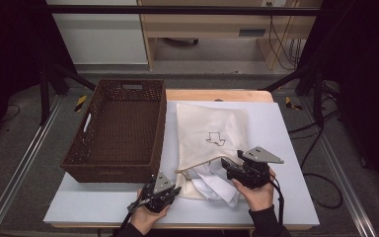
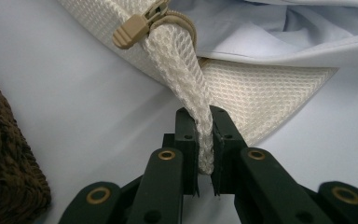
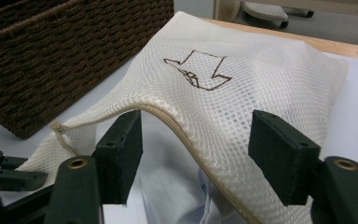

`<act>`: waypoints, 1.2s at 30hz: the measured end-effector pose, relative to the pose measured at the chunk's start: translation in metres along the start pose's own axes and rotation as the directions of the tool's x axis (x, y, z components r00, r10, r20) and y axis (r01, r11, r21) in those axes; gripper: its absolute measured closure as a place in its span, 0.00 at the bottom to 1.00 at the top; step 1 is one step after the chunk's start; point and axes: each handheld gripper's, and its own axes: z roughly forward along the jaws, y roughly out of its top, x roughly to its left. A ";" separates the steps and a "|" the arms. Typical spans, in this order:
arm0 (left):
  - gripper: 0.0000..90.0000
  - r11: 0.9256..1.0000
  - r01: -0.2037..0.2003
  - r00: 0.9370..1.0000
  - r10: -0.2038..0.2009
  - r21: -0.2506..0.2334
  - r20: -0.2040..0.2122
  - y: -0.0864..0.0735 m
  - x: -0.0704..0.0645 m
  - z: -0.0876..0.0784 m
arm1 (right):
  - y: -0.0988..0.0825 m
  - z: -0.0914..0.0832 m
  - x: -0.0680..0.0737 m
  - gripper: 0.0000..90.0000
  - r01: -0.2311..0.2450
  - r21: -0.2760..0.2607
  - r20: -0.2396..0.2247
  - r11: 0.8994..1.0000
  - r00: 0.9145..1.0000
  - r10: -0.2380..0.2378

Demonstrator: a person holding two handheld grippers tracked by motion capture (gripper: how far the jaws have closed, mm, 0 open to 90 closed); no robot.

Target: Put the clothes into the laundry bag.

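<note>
On the white tabletop (image 1: pixel 286 148), a mesh bag (image 1: pixel 209 133) lies beside a wicker basket (image 1: pixel 116 131).

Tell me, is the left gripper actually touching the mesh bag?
Touching. The left gripper view shows the left gripper with its jaws pinched on a bunched fold of the mesh bag, no gap either side.

Both hand-held grippers, left gripper (image 1: pixel 173 191) and right gripper (image 1: pixel 225 165), are black with brass-ringed pivots, grey three-cornered top plates and trailing black cables; the person wears dark sleeves (image 1: pixel 267 224)
</note>
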 end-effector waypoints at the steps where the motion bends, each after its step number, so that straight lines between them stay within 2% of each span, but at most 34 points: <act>1: 0.91 1.000 -0.001 1.000 0.001 0.001 0.000 0.000 0.000 0.000 | -0.001 -0.002 0.000 0.38 0.003 -0.001 0.003 1.000 1.000 -0.003; 6: 0.91 1.000 0.019 1.000 -0.019 0.002 0.017 0.000 0.003 0.000 | -0.006 -0.014 0.004 0.36 0.017 0.003 -0.008 1.000 1.000 -0.017; 11: 0.91 1.000 0.018 1.000 -0.018 0.002 0.016 0.000 0.003 0.000 | -0.012 -0.022 0.007 0.36 0.017 0.004 -0.018 1.000 1.000 -0.017; 16: 0.91 1.000 0.029 0.999 -0.029 0.003 0.027 0.000 0.004 0.000 | -0.020 -0.023 0.010 0.37 -0.001 0.024 -0.035 1.000 0.999 0.002; 21: 0.91 0.999 0.037 0.999 -0.037 0.003 0.032 0.000 0.005 0.000 | -0.029 -0.028 0.011 0.41 -0.025 0.011 -0.070 1.000 0.997 0.026; 26: 0.91 0.999 0.042 0.998 -0.043 0.004 0.039 0.000 0.006 0.001 | -0.044 -0.010 0.016 0.40 -0.013 0.103 -0.072 0.995 0.997 0.020; 31: 0.91 0.999 0.043 0.998 -0.043 0.004 0.039 0.000 0.006 0.001 | -0.057 0.010 0.011 0.40 -0.011 0.176 -0.019 0.984 1.000 0.015; 34: 0.91 0.999 0.041 0.998 -0.042 0.004 0.039 0.000 0.006 0.001 | -0.060 0.019 0.010 0.53 -0.020 0.200 -0.024 0.980 0.999 0.025; 36: 0.91 0.999 0.042 0.998 -0.042 0.004 0.039 0.000 0.006 0.000 | -0.060 0.025 0.010 0.67 -0.006 0.219 -0.036 0.976 0.999 0.015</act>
